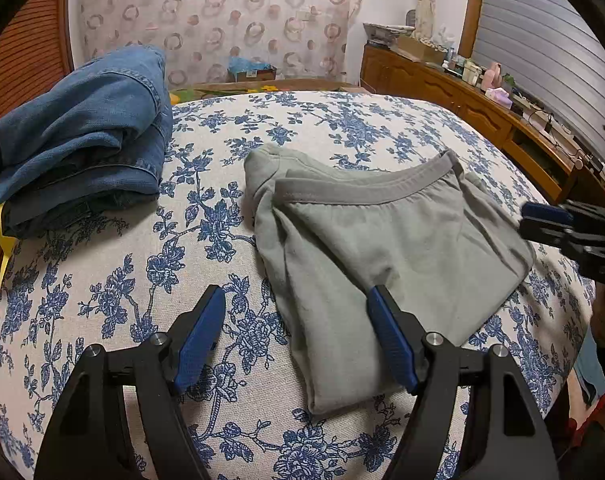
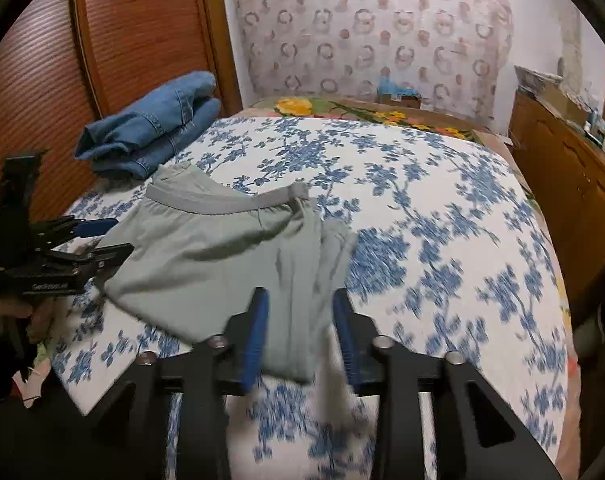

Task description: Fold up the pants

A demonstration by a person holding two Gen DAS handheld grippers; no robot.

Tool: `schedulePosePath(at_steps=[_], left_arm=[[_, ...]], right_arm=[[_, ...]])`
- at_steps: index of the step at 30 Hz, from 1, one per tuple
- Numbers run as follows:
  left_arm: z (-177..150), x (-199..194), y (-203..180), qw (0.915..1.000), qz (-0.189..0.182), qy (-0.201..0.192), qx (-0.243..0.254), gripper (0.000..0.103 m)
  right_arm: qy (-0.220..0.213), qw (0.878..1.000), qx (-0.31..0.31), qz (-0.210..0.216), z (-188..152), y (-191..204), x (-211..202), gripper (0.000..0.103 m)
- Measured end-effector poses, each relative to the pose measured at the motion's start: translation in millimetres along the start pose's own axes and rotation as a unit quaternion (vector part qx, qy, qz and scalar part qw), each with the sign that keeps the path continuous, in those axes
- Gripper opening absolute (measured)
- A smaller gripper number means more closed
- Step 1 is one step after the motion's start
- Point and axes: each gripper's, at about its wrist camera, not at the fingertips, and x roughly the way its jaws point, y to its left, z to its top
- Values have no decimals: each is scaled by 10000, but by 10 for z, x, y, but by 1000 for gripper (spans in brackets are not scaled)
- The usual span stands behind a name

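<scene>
Grey-green pants with a grey waistband lie folded on the blue-flowered bedspread. My left gripper is open and empty, its right finger over the pants' near left edge. In the right wrist view the pants lie ahead and to the left. My right gripper is open, its fingers on either side of a loose fold of the pants' near end, which hangs blurred between them. The right gripper also shows in the left wrist view at the pants' right edge, and the left gripper in the right wrist view.
A folded stack of blue jeans lies at the far left of the bed by the wooden headboard. A wooden sideboard with clutter runs along the right. A patterned curtain hangs behind.
</scene>
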Motion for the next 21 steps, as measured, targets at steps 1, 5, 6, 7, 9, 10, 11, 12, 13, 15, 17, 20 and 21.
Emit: schedulePosePath(at_steps=[1, 5, 6, 7, 9, 10, 11, 12, 13, 15, 17, 20, 21], left_arm=[[-1, -1, -3, 10000, 2, -1, 1, 75], [-1, 0, -3, 10000, 2, -2, 0, 75], [-1, 0, -3, 10000, 3, -2, 1, 75], [-1, 1, -3, 10000, 4, -2, 1, 75], [-2, 2, -3, 10000, 3, -2, 1, 75], [-5, 4, -3, 10000, 5, -3, 4, 75], [-3, 2, -3, 10000, 4, -3, 1, 75], [-4, 2, -3, 10000, 6, -4, 3, 75], [-4, 1, -2, 10000, 5, -7, -1, 75], [-2, 1, -2, 10000, -3, 3, 6, 75], [0, -25, 20, 10000, -35, -2, -18, 75], [-17, -107, 42, 10000, -75, -40, -37, 74], [-32, -139, 39, 10000, -80, -49, -15, 71]], right_arm=[[52, 10000, -53, -50, 31, 25, 66, 40], [216, 9995, -157, -138, 107, 51, 286, 41], [260, 9994, -163, -184, 119, 49, 330, 41], [318, 9991, -170, -230, 128, 41, 380, 42], [294, 9992, -157, -215, 142, 38, 420, 44], [291, 9993, -138, -191, 145, 30, 429, 45], [286, 9994, -122, -161, 148, 23, 430, 46], [289, 9994, -122, -136, 147, 24, 435, 50], [297, 9994, -146, -110, 147, 32, 445, 56], [331, 9991, -261, -88, 149, 73, 469, 59], [340, 9989, -296, -124, 156, 83, 485, 60], [339, 9991, -242, -65, 167, 54, 493, 61], [338, 9991, -240, -59, 166, 54, 493, 61]])
